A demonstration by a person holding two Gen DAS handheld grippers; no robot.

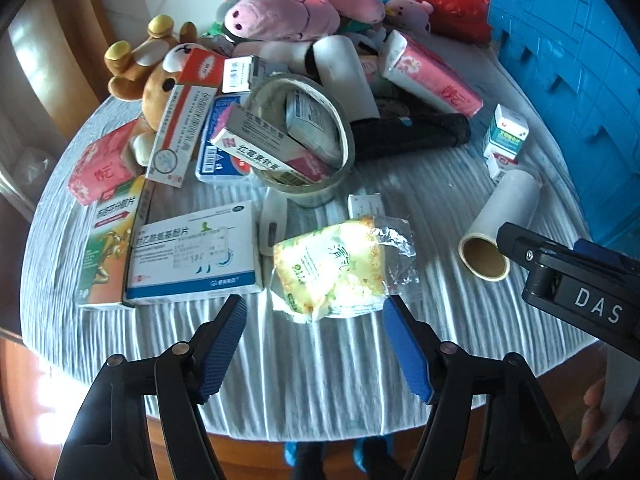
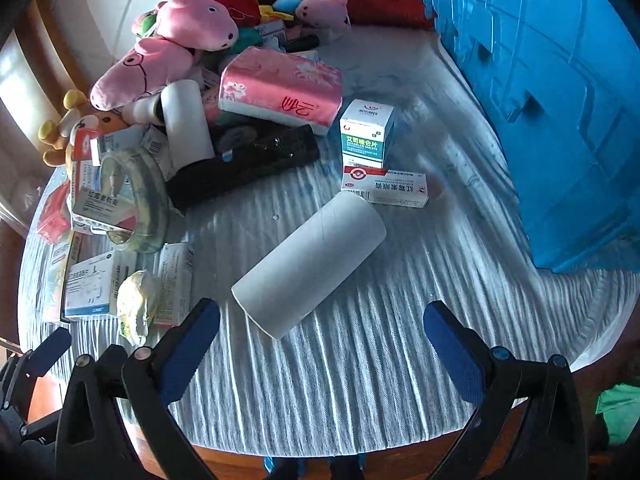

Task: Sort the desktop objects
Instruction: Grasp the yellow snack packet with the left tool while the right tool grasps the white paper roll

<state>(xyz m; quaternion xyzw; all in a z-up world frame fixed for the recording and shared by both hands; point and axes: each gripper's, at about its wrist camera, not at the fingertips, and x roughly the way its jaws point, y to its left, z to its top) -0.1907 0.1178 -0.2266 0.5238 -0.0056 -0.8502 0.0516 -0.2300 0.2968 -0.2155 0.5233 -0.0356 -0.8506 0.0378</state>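
Left gripper (image 1: 314, 334) is held with jaws wide and empty; the yellow tissue pack (image 1: 334, 266) lies on the worktop (image 1: 420, 200) just ahead of them. Right gripper (image 2: 322, 336) jaws are likewise wide, nothing gripped; the white paper roll (image 2: 310, 266) lies just ahead, between them.

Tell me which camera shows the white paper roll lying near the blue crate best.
The right wrist view: the white paper roll lies whole and large, just ahead of the open right claw. The left wrist view shows it smaller at the right edge, open cardboard end facing the camera, partly covered by the other claw.
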